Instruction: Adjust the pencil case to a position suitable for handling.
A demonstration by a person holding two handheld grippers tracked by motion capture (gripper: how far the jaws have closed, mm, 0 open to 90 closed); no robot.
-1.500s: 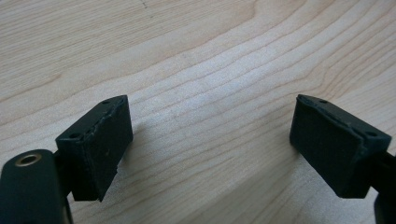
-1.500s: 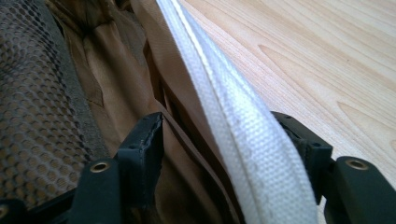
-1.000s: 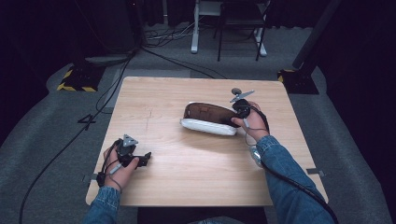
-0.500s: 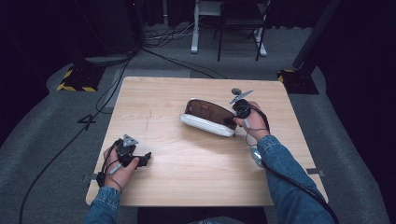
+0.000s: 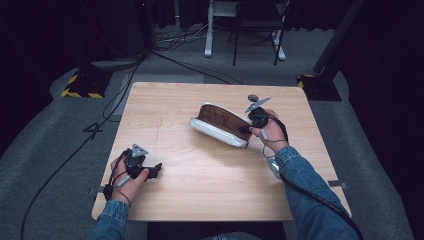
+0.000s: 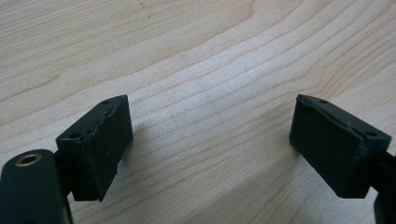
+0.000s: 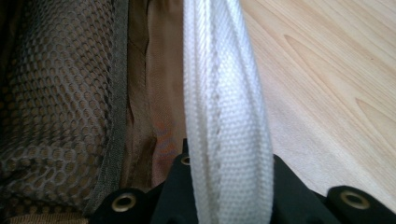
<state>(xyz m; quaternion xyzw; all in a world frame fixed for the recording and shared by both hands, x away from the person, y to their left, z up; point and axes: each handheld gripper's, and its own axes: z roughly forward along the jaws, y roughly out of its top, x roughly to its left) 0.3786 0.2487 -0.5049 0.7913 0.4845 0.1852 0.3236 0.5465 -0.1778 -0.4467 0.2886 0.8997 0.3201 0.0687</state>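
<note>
Jaws of the right gripper [image 5: 248, 128] have just been closing and now pinch the white edge [image 7: 227, 116] of a pouch [image 5: 220, 123], a woven white band that runs up the middle of the right gripper view and vanishes between the black jaw bases at the bottom. Pads themselves are hidden behind that band. Beside it lies tan lining, then a brown mesh pocket [image 7: 56, 107] whose far end is cut off by the frame (its depth is hard to make out).

From the high view, the pouch lies near the middle of the wooden table [image 5: 200, 210], slightly toward the right, tipped so its brown inside faces up and its white shell rests on the wood. The right hand [image 5: 272, 132] covers most of its gripper there, so only the grey plate and a bit of black body are clear.

Well apart, near the front left corner, the left gripper [image 5: 150, 171] rests low over bare wood with its jaws spread wide and nothing between them; one pad [image 6: 95, 147] sits close to the table grain.
</note>
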